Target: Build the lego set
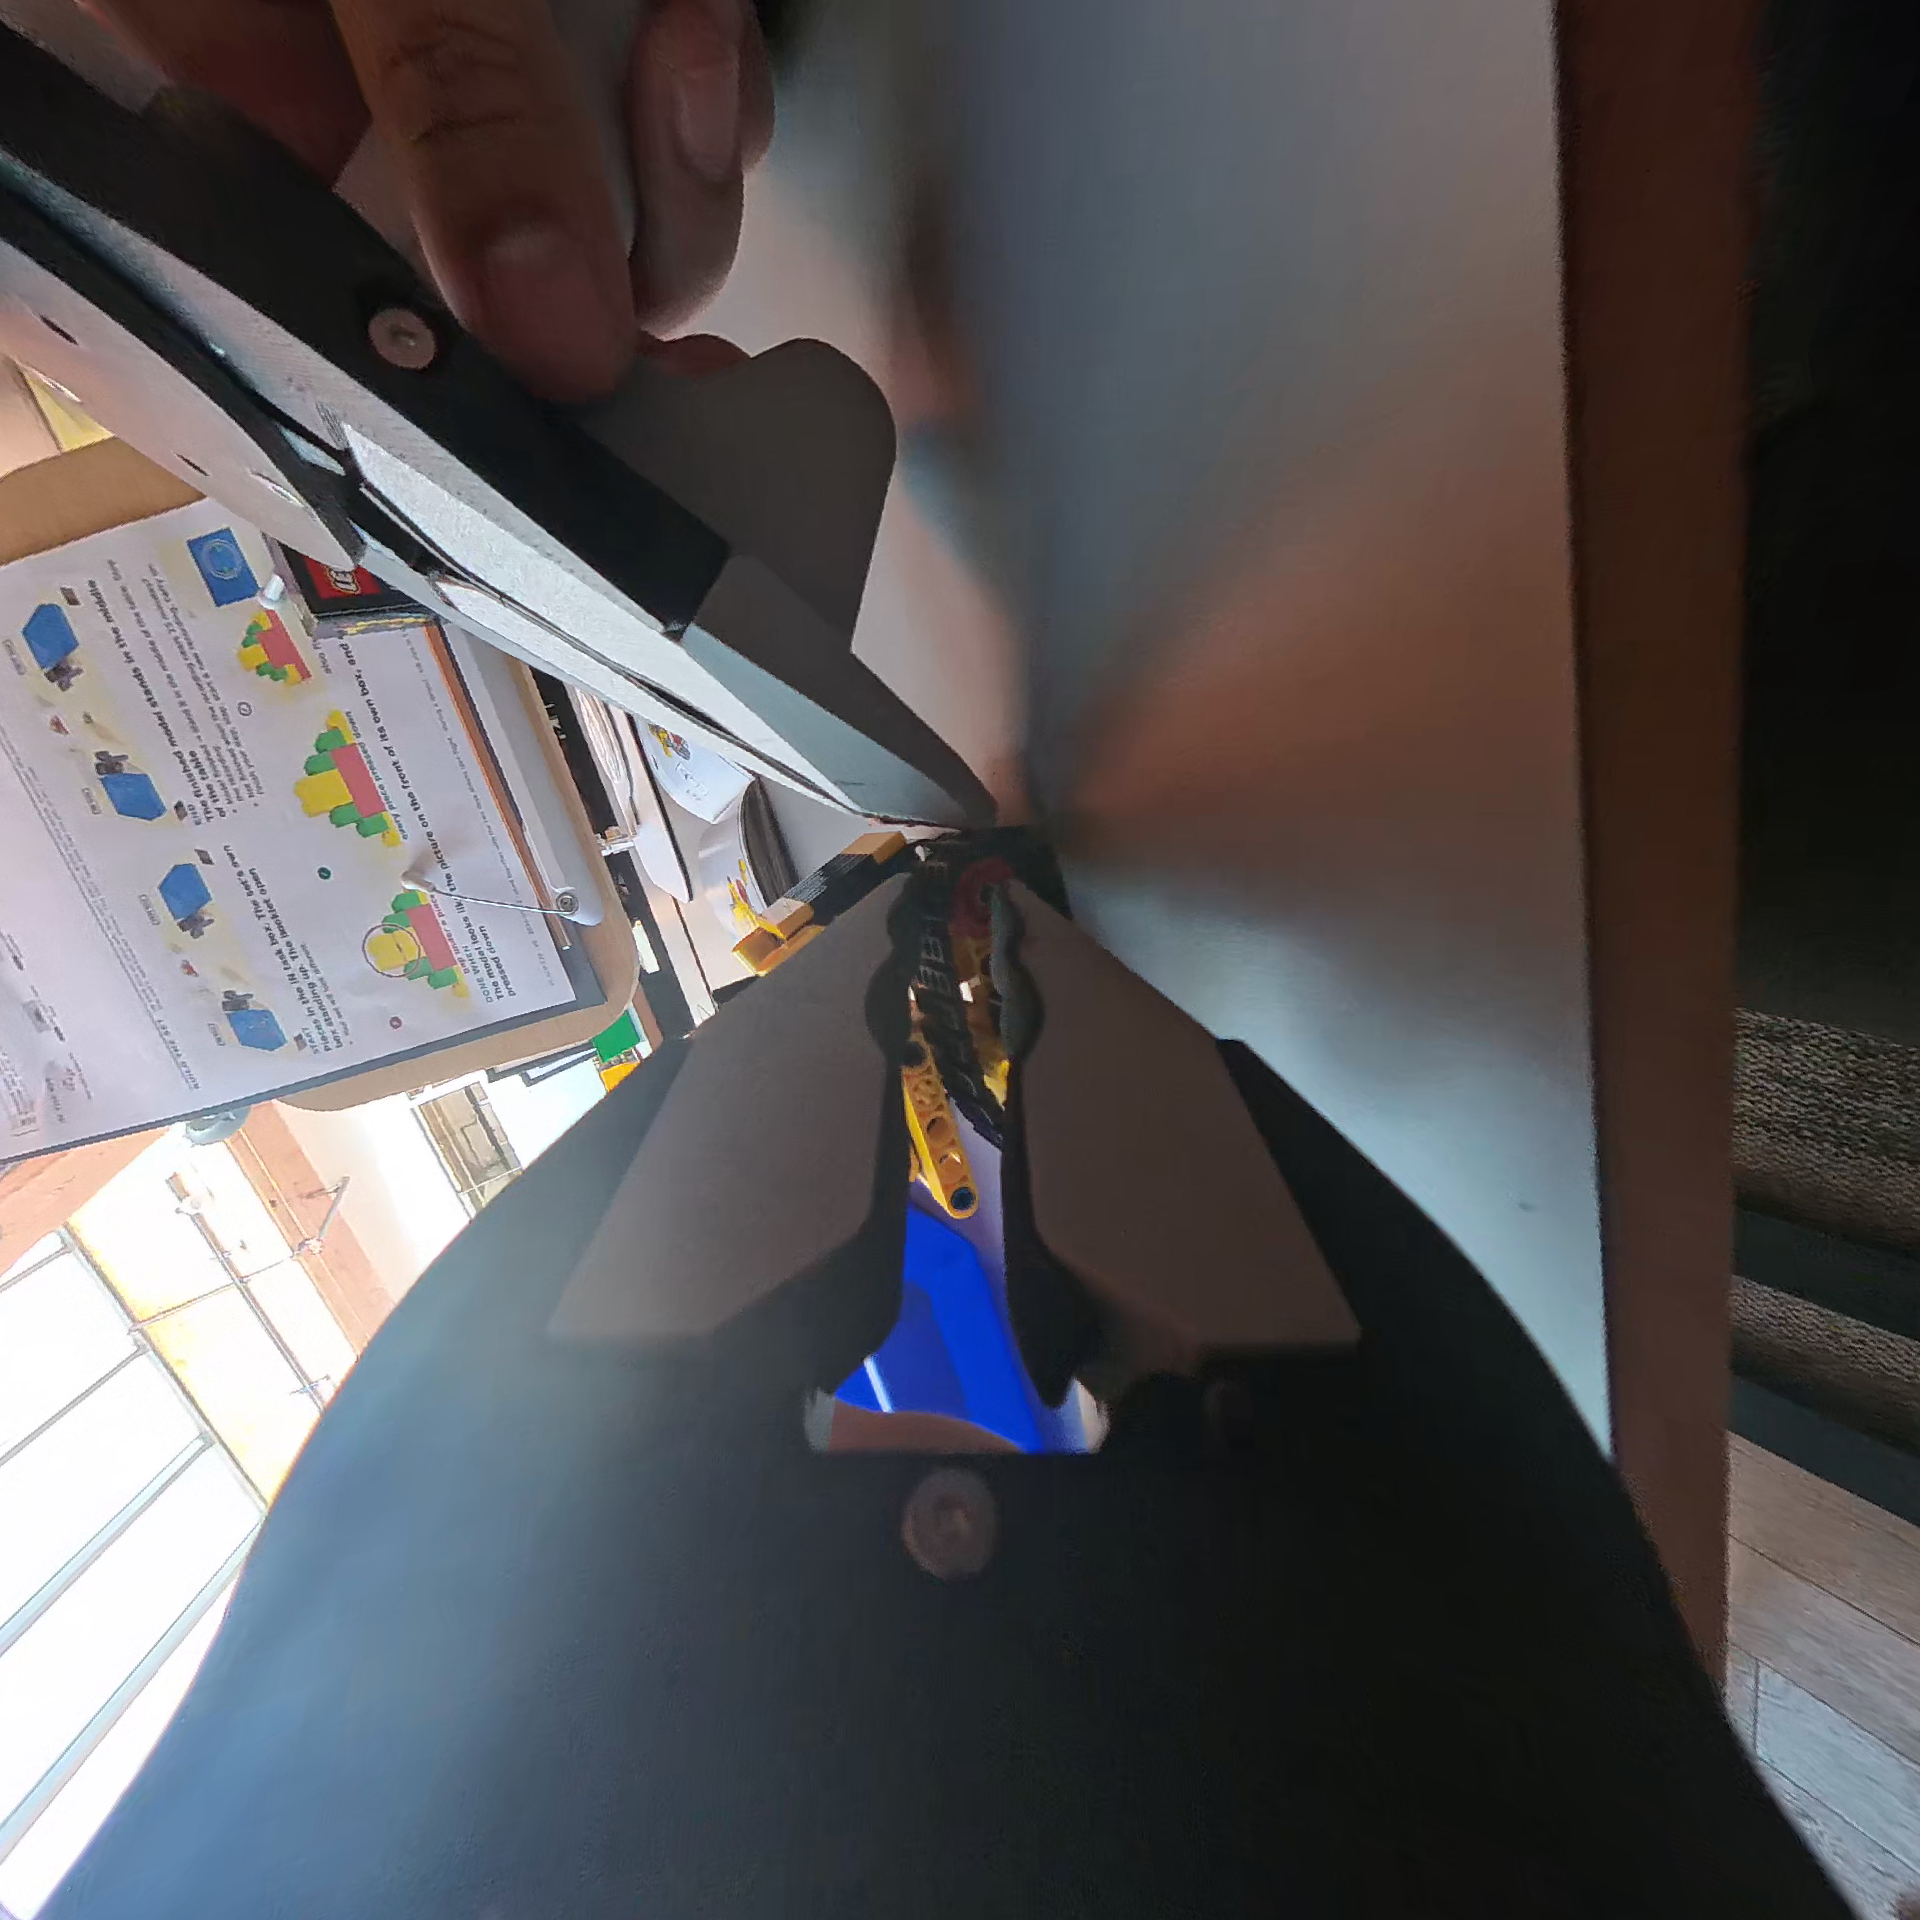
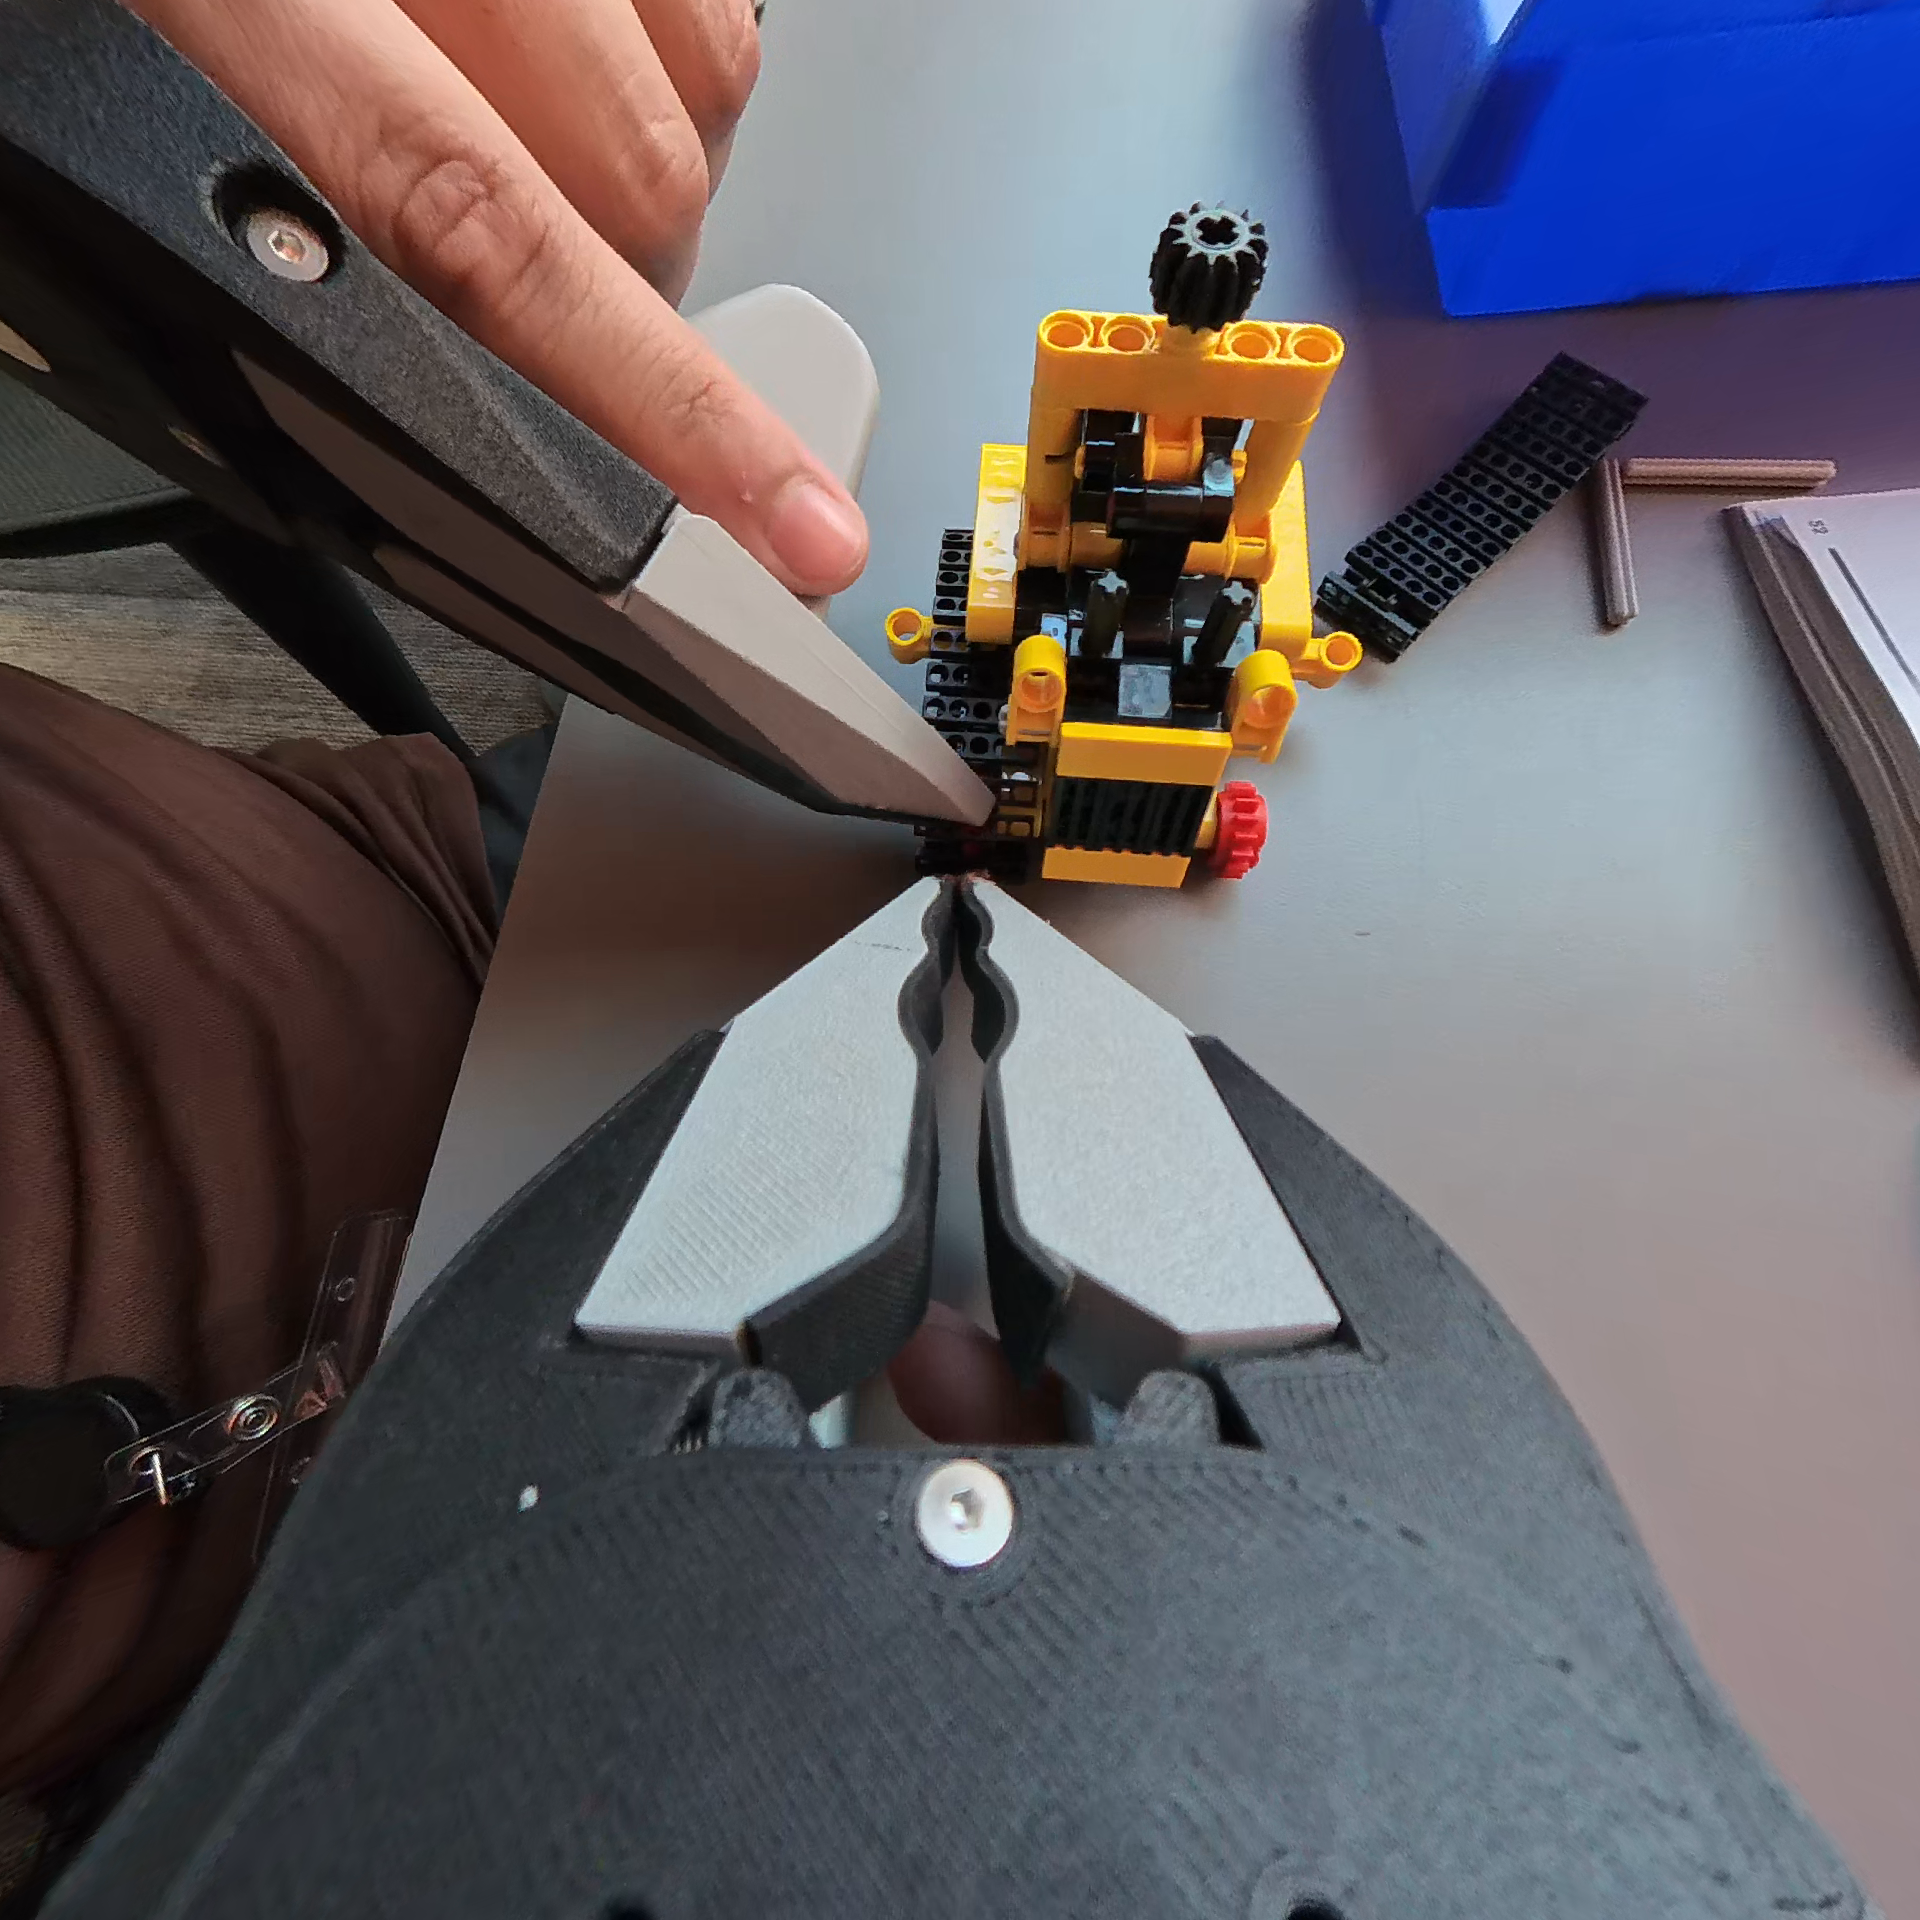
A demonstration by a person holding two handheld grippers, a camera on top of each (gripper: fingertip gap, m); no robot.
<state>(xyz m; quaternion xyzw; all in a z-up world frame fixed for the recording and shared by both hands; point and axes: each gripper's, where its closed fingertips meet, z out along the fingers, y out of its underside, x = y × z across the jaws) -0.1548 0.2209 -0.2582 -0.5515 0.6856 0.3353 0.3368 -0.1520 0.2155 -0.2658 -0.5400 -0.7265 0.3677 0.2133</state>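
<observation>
A yellow-and-black lego vehicle [image 2: 1132, 623] stands on the grey table [image 2: 1455, 1143], a loose black track strip [image 2: 1475, 509] to its right and a blue box [image 2: 1662, 156] at the far right. The right gripper [image 2: 956, 894], fingers together, meets the model's near-left corner. The left gripper [image 2: 977, 810], fingers also pressed together, touches the track there.

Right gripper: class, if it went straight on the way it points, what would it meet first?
The right gripper would most likely meet the black track on the yellow model, beside the left gripper.
</observation>
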